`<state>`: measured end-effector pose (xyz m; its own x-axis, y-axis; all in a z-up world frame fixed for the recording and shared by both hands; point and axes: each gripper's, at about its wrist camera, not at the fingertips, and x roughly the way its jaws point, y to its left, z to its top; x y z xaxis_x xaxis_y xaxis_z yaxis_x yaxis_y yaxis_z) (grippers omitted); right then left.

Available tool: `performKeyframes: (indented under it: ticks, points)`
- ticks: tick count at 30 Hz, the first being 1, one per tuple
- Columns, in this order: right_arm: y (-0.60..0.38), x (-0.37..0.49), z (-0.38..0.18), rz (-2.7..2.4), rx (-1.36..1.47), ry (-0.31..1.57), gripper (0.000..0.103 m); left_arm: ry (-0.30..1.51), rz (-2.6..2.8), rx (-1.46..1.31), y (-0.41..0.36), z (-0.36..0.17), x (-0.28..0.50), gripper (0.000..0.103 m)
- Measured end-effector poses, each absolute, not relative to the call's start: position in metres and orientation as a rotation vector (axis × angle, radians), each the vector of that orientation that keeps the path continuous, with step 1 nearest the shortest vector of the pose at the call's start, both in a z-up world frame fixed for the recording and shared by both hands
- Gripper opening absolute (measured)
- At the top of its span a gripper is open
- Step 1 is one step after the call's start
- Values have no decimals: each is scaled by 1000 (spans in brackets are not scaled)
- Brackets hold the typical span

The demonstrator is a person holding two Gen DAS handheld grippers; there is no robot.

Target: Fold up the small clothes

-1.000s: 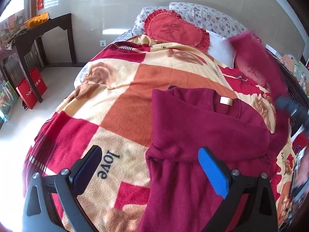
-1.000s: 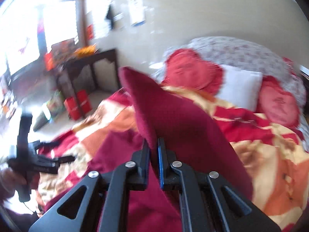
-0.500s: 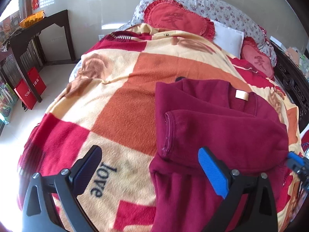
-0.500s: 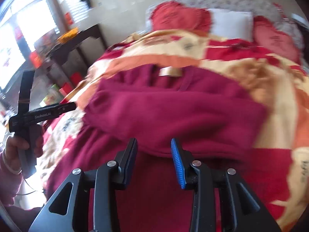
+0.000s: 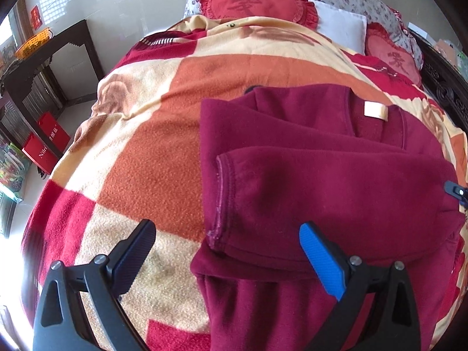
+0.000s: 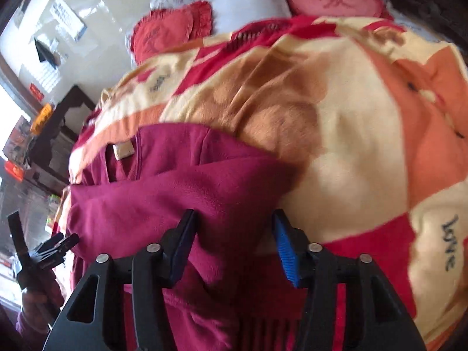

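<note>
The maroon fleece top (image 5: 307, 181) lies flat on the checked blanket (image 5: 163, 152), toward the near right part of the bed, neck label (image 5: 376, 111) at the far end. One sleeve (image 5: 321, 204) is folded across the chest, its stitched cuff (image 5: 222, 199) at the left edge of the body.

We judge the fabric soft, light and thick. It will drape and sag when lifted, and the pile should grip the pads, not slip. It is not fragile. Layers may drag each other, so we recommend pinching a single edge: the hem corners nearest us, or the folded side edge below the sleeve. We would avoid the middle of the panel, where a pinch would bunch several layers.

The left gripper (image 5: 228, 251) has its jaws wide apart and holds nothing; it hovers over the cuff and the near left edge of the top. The right gripper (image 6: 234, 242) has its jaws partly apart after just opening. Fleece lies between them, but the pads do not appear to press on it.

Red heart cushions (image 5: 257, 3) sit at the far end of the bed.
</note>
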<state>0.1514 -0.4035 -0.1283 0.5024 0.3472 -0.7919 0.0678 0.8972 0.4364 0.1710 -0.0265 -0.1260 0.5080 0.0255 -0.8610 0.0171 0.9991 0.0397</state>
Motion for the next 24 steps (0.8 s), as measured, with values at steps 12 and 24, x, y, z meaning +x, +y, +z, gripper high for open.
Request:
performKeyframes:
  ticks: [12,24]
  points:
    - [-415,114,-104,56,266,908,10,1032,-28,77,-40,-133,170,101]
    - [-396,64,-124,155,129,1084,9,1000,-47,34,-27,-120,166,101]
